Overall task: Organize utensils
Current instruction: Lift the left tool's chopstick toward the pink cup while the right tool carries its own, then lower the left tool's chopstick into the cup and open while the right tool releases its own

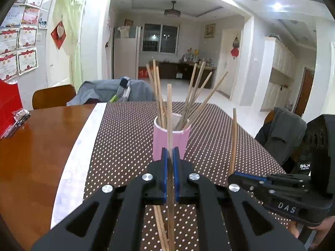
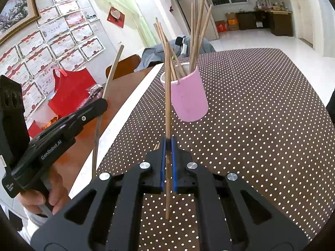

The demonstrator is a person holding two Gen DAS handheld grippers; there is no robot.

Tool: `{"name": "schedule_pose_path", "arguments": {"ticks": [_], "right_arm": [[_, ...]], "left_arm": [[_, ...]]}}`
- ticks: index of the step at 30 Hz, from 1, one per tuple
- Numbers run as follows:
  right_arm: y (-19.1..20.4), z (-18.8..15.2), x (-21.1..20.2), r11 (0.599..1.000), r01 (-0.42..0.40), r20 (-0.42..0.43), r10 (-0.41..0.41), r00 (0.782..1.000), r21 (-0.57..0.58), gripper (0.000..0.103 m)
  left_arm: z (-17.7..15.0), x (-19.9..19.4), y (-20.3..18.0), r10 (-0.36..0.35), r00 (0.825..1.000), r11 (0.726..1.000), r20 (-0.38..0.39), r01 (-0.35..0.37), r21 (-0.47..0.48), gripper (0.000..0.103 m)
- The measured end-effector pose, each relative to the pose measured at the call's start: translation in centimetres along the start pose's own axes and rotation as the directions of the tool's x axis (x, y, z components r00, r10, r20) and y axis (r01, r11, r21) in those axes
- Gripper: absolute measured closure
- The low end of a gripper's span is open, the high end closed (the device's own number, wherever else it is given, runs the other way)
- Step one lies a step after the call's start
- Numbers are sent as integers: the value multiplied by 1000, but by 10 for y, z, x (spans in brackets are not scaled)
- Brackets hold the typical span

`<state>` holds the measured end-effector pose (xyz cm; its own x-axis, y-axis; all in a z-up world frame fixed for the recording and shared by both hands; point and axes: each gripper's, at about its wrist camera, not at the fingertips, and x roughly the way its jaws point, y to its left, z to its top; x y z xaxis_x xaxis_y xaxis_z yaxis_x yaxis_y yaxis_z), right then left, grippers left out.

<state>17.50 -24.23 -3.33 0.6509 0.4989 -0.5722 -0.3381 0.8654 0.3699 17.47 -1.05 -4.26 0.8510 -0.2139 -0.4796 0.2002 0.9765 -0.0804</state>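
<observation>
Brown tablecloth with white dots (image 1: 129,129) over a wooden table (image 1: 37,146), living room behind, certificates on the left wall. Pink cup (image 1: 171,140) upright on the cloth, near its middle, bristling with wooden chopsticks (image 1: 194,96) that lean outward in two bunches. Left gripper (image 1: 171,154) clamped on a single chopstick (image 1: 169,108), held nearly upright just in front of the cup; jaws pressed against the stick, blue pads on either side. Right gripper (image 2: 168,144) likewise closed on one chopstick (image 2: 167,87), upright, its lower end hanging free above the cloth. More loose chopsticks (image 1: 160,226) flat on the cloth beneath the left gripper. Both grippers side by side, close together, short of the cup. Red paper bag (image 2: 69,92) at the table's far left edge.
</observation>
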Motion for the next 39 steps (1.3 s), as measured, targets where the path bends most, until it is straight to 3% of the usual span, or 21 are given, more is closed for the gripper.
{"name": "schedule_pose_path", "arguments": {"ticks": [11, 17, 21, 24, 30, 35, 37, 39], "right_arm": [[-1, 11, -8, 1000, 11, 67, -10, 998, -9, 98], [2, 26, -14, 1000, 1, 123, 2, 992, -24, 98], [7, 43, -15, 999, -3, 156, 10, 988, -45, 98], [8, 53, -13, 998, -2, 170, 11, 985, -56, 98], [12, 73, -8, 997, 3, 215, 13, 976, -74, 98], [13, 87, 2, 997, 1, 239, 18, 971, -80, 98], [12, 88, 11, 995, 47, 225, -27, 974, -84, 99], [5, 88, 20, 996, 56, 204, -40, 978, -72, 99]], "left_arm": [[13, 4, -7, -41, 994, 999, 102, 40, 5, 98], [33, 10, -1, -63, 982, 997, 180, 69, -28, 98], [50, 12, 3, -69, 963, 995, 262, 85, -52, 98], [62, 15, 9, -66, 939, 991, 337, 101, -87, 98], [78, 35, 18, -48, 900, 981, 433, 124, -148, 98], [88, 56, 18, -3, 880, 981, 475, 95, -171, 98], [90, 66, 16, -1, 884, 983, 467, 87, -161, 98], [90, 75, 17, -3, 899, 983, 438, 83, -164, 98]]}}
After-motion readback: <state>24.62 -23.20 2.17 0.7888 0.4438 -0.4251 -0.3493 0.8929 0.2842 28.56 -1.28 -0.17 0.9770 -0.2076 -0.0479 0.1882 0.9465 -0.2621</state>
